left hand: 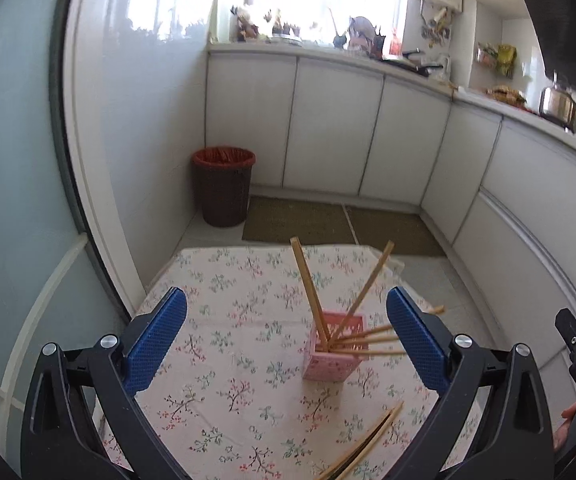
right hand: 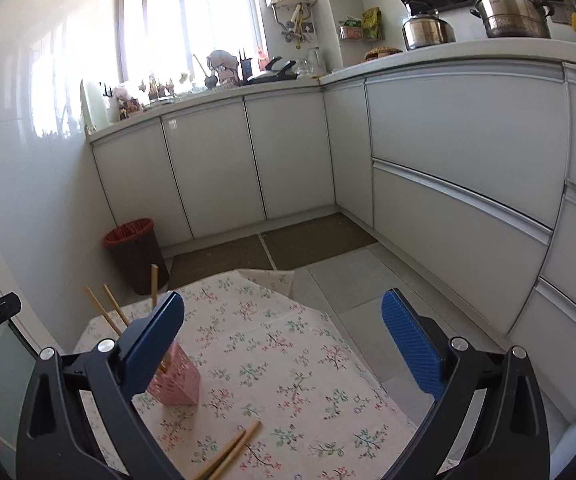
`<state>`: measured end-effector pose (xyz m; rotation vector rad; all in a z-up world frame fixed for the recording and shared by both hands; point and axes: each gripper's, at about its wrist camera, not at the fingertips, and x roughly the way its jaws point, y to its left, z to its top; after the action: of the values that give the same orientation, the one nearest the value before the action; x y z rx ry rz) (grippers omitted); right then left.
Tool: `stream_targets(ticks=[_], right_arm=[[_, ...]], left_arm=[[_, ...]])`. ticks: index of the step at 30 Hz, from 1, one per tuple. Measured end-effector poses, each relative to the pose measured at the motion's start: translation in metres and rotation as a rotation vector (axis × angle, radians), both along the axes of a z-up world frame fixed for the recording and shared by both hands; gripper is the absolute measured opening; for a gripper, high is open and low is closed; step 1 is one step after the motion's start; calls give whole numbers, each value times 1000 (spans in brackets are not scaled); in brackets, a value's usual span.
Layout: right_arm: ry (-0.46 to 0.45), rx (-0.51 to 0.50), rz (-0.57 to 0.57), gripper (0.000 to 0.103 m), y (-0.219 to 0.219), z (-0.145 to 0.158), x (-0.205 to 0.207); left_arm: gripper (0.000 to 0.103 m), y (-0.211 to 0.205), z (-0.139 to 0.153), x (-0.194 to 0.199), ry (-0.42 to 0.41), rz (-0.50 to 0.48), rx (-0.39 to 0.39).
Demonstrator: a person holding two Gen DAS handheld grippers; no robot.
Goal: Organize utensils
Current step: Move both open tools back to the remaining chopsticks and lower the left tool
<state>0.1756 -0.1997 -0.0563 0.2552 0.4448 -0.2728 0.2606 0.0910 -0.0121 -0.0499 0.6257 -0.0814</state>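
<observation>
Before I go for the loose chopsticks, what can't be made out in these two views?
- Loose chopsticks: near ends cut off by the bottom edge in both wrist views, so their count is unclear.
- Pink holder: in the right wrist view, partly hidden behind the right gripper's left finger.
- Chopsticks in the holder: in the left wrist view, several pass behind the left gripper's right finger.

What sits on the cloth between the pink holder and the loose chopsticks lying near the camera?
Nothing: in both wrist views only bare floral tablecloth separates the pink holder from the loose chopsticks.
</observation>
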Motion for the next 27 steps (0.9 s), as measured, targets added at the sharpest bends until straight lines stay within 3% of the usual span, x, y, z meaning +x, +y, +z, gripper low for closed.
stream_targets(ticks=[6,9,11,13,18,21,27], right_arm=[[225,-7,7,96,-33,-69,-1],[346,62,3,96,-56,-109,0],[445,165,-26,96,-72,-130,5],[488,309,19,96,-83,-143,9],[526,454,-20,96,-101,-160,6],[543,511,-25,96,-106,-167,3],[571,573,-11,96,-106,-172,6]], left_arm=[[95,-25,-102,35,488,-247,20],[88,-47,-143,33,608,-348,93],[86,-62,-160,30,646,-388,116],[80,-78,-175,29,659,-418,156],[43,-111,-199,33,647,-419,195],[30,-124,-207,36,619,-413,210],[26,-135,-214,52,642,-401,133]])
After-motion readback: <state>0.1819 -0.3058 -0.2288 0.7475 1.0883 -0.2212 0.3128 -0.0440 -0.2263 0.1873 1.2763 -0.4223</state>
